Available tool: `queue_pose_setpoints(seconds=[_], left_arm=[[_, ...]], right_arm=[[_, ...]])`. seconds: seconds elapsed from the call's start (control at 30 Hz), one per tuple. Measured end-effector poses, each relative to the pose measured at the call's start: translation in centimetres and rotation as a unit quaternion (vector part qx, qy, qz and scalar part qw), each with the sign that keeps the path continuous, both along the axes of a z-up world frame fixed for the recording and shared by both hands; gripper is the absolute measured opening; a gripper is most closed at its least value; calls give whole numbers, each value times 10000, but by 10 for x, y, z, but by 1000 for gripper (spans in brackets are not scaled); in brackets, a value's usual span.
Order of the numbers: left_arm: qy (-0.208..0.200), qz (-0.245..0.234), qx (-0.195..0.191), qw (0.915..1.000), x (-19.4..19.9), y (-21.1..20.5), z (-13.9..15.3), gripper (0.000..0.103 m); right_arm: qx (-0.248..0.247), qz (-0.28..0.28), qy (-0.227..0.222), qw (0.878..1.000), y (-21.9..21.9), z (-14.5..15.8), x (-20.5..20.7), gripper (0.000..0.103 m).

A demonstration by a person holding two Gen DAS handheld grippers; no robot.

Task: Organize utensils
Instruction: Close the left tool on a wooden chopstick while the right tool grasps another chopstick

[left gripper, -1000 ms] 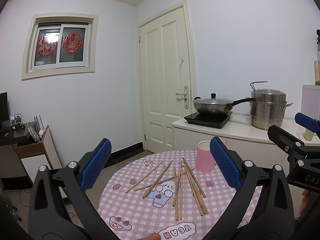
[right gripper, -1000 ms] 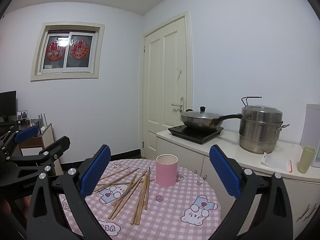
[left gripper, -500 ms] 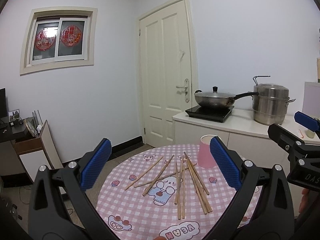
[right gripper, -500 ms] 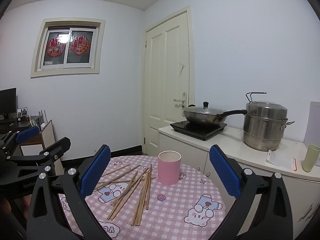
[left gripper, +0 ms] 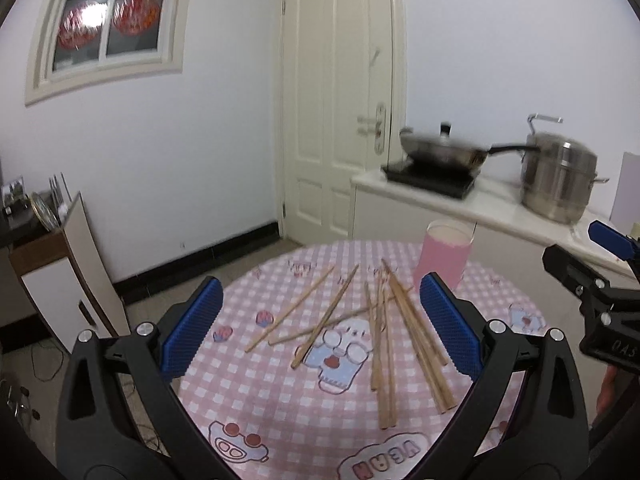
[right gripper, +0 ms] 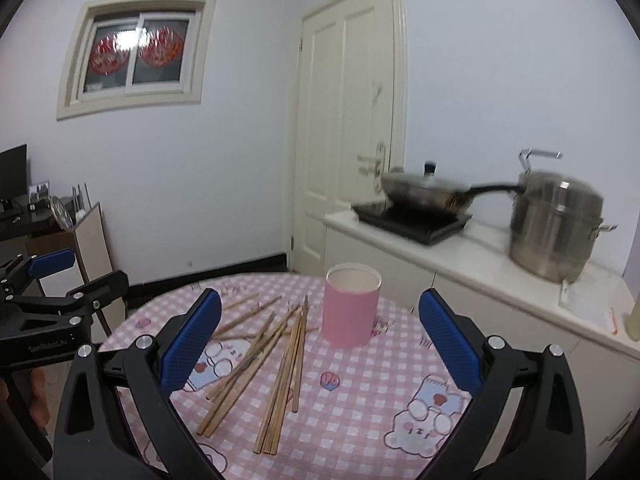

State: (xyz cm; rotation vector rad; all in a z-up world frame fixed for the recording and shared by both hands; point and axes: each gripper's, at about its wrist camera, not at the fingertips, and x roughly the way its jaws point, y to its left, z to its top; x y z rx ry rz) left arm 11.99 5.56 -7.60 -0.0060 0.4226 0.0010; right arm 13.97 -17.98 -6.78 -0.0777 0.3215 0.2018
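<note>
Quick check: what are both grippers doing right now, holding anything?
Left gripper: open, empty, above the chopsticks.
Right gripper: open, empty, near the pink cup.

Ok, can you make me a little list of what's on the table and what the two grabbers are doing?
table: round table with a pink checked cloth
chopsticks: wooden chopsticks scattered flat, some crossing
cup: pink cup standing upright beside the chopsticks, looks empty
left gripper: left gripper open, above the chopsticks, holding nothing
right gripper: right gripper open, facing the cup, holding nothing
behind: pan and steel pot on the counter
</note>
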Motion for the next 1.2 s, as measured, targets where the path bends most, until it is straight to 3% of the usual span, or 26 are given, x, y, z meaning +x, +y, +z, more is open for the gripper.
queue_pose_setpoints(seconds=[0.3, 0.37, 0.43, 0.53, 0.7, 0.93, 1.07, 1.2], left_arm=[[970, -239, -201, 9948, 65, 19, -55, 97], [1126, -343, -244, 9927, 82, 20, -64, 92], [1279, -433, -283, 9904, 100, 18, -73, 83], [1549, -642, -461, 9848, 125, 17, -85, 79], [1880, -846, 5, 9785, 167, -6, -102, 61], [2375, -958, 406, 9658, 219, -19, -128, 38], [2605, -903, 551, 9597, 233, -23, -139, 34], [2655, -1044, 525, 9570, 236, -25, -142, 11]], right_arm=[[-216, -10, 940, 9953, 15, -49, 68, 95], [-197, 49, 1094, 9938, 20, -59, 81, 94], [-213, 100, 1271, 9916, 23, -68, 94, 86], [-273, 107, 1519, 9880, 28, -81, 110, 73], [-294, 126, 1859, 9820, 31, -102, 136, 55], [-351, 143, 2031, 9784, 36, -114, 155, 54], [-366, 121, 2134, 9762, 33, -120, 162, 54], [-301, 120, 2292, 9728, 29, -127, 168, 48]])
